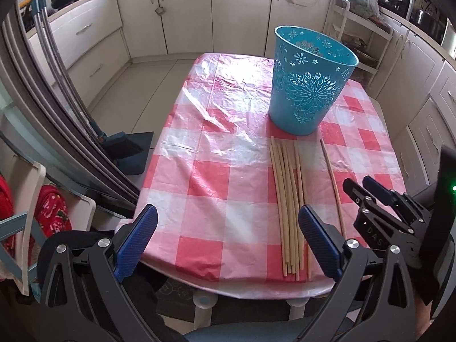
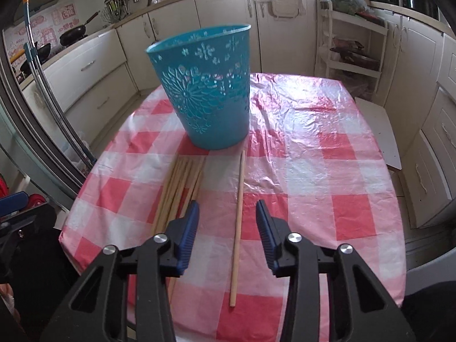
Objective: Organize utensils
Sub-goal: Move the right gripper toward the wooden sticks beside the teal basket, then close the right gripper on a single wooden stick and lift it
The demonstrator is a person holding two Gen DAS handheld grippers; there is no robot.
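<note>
A blue perforated plastic basket [image 1: 309,81] stands upright on the red-and-white checked table [image 1: 199,148]; it also shows in the right wrist view [image 2: 206,91]. Several long wooden chopsticks [image 1: 287,208] lie bundled in front of it, also seen in the right wrist view [image 2: 178,191]. A single chopstick [image 2: 238,228] lies apart to their right, also in the left wrist view [image 1: 333,182]. My right gripper [image 2: 226,213] is open, straddling the single chopstick above it. My left gripper [image 1: 228,222] is open and empty over the table's near edge, left of the bundle. The right gripper shows in the left wrist view [image 1: 363,185].
Kitchen cabinets [image 2: 225,17] surround the table. A white shelf rack [image 2: 353,51] stands at the back right. A refrigerator door [image 1: 42,119] and mop handles [image 1: 62,68] are at the left. A white stool [image 2: 379,131] sits beside the table's right edge.
</note>
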